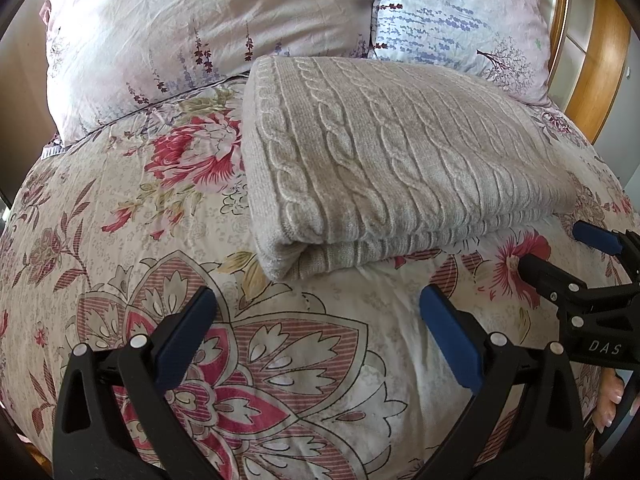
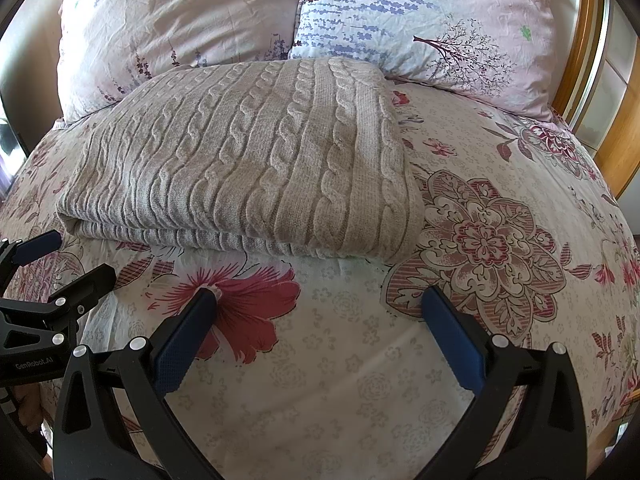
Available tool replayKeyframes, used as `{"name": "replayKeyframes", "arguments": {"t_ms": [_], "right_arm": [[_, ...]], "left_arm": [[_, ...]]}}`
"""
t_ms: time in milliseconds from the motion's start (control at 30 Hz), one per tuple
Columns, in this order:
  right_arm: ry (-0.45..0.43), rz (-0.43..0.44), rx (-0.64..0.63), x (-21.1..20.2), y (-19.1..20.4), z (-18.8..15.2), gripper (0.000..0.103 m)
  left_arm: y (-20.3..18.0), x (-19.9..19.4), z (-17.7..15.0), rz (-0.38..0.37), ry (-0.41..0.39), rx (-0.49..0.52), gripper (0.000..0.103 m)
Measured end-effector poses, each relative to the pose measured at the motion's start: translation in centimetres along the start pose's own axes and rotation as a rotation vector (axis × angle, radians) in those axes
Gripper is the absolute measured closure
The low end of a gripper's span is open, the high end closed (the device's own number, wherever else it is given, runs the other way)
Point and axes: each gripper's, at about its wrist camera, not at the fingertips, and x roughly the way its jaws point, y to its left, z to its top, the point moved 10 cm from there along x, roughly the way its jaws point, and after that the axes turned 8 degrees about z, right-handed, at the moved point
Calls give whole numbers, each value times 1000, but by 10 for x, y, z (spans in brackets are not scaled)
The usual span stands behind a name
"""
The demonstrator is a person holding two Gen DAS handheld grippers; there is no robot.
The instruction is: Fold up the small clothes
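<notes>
A beige cable-knit sweater [image 1: 384, 152] lies folded into a thick rectangle on the floral bedspread [image 1: 120, 248], its folded edge facing me. In the right wrist view the same sweater [image 2: 248, 160] sits left of centre. My left gripper [image 1: 318, 304] hovers open over the bedspread just short of the sweater's near edge, nothing between its blue pads. My right gripper [image 2: 320, 304] is open too, above a red flower print, a little back from the sweater. Each gripper shows in the other's view: the right one [image 1: 560, 246] at the far right, the left one [image 2: 68, 256] at the far left.
Two floral pillows [image 1: 208, 36] [image 1: 460, 28] lean at the head of the bed behind the sweater. A wooden headboard [image 1: 588, 80] rises at the right. A person's fingers [image 1: 610, 404] hold the right gripper's handle. Bare bedspread [image 2: 500, 240] spreads right of the sweater.
</notes>
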Motion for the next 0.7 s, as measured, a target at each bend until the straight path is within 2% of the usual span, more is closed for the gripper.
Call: {"name": "replayKeyframes", "arguments": {"t_ms": [700], "right_arm": [[0, 1, -1, 0, 0, 0, 1]], "left_arm": [[-1, 0, 1, -4, -4, 1, 2]]}}
